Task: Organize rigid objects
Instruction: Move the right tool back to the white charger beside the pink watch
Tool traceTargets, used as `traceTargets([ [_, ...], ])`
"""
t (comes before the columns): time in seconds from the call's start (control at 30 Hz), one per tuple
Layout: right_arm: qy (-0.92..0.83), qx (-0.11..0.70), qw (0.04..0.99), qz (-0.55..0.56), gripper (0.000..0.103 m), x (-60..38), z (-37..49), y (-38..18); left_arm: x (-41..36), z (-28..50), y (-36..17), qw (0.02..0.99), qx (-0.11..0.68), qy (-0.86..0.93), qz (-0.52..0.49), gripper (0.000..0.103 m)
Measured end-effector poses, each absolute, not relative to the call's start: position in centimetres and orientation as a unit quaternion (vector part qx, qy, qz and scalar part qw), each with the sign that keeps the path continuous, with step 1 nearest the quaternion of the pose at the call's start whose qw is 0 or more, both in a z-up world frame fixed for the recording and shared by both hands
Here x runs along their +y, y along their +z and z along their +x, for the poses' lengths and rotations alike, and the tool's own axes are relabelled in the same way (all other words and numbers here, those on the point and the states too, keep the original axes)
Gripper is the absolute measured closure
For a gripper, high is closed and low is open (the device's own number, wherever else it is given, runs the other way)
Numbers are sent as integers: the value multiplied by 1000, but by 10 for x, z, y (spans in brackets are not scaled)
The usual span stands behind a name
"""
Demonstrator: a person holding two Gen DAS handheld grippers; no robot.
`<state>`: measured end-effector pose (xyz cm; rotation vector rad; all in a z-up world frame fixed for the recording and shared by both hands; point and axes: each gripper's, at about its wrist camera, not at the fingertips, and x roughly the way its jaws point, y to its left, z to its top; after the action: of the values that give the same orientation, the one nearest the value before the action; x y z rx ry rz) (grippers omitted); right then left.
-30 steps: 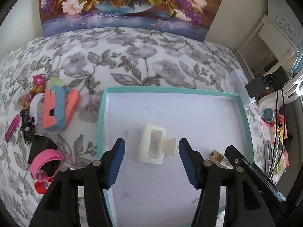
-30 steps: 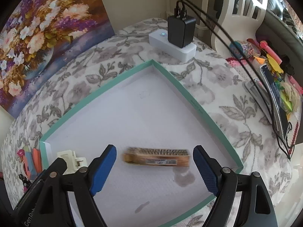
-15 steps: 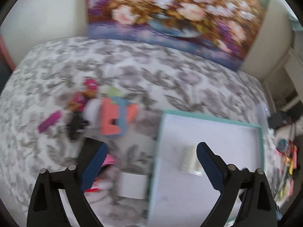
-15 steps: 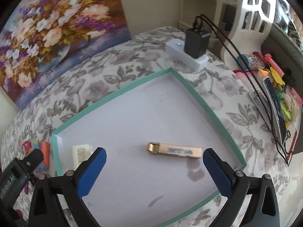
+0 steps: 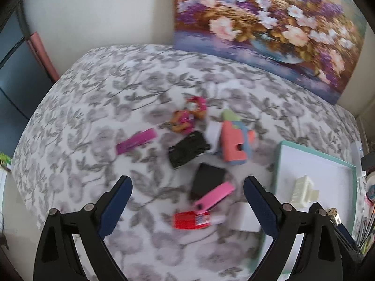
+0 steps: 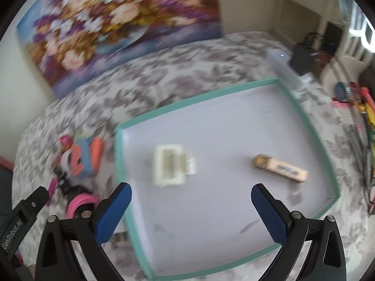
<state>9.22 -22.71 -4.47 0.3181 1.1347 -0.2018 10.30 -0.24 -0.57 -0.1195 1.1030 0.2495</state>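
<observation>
Tray [image 6: 311,126]: teal-rimmed, white floor, on the flowered surface [image 5: 98,107]. Holds a cream clip [image 6: 172,165] and a gold-capped tube [image 6: 280,168], well apart.

Loose pile left of tray: black toy car [image 5: 188,149], magenta clip [image 5: 136,141], pink band [image 5: 214,195], red tube [image 5: 191,220], coral-and-blue block [image 5: 234,144], small figure [image 5: 187,118].

Left gripper [image 5: 186,202]: fingers wide, empty, above the pile. Right gripper [image 6: 191,210]: fingers wide, empty, above the tray.

Handling, judged: all light, stiff plastic; car best taken across its narrow sides. Pink band and a black box [image 5: 207,179] crowd close beside it.
</observation>
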Motion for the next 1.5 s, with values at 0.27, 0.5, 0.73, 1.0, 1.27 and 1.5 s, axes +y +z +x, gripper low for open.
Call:
traceTargets([
  [0.27, -8, 548, 826, 132, 0, -179, 94, -52, 41, 89, -6, 835, 524, 134, -101, 7],
  [0.5, 4, 557, 822, 119, 6, -165, 99, -61, 64, 91, -29, 810, 551, 146, -141, 7],
  [0.73, 27, 559, 823, 96, 16, -151, 104, -64, 73, 93, -49, 792, 567, 161, -161, 7],
  [1.0, 55, 565, 821, 61, 28, -128, 106, -70, 83, 94, -61, 776, 577, 176, -185, 7],
  [1.27, 57, 575, 816, 29, 32, -115, 109, -81, 89, 93, -64, 770, 577, 177, -208, 7],
  [1.5, 43, 584, 811, 19, 36, -116, 112, -93, 91, 92, -65, 766, 576, 179, -221, 7],
])
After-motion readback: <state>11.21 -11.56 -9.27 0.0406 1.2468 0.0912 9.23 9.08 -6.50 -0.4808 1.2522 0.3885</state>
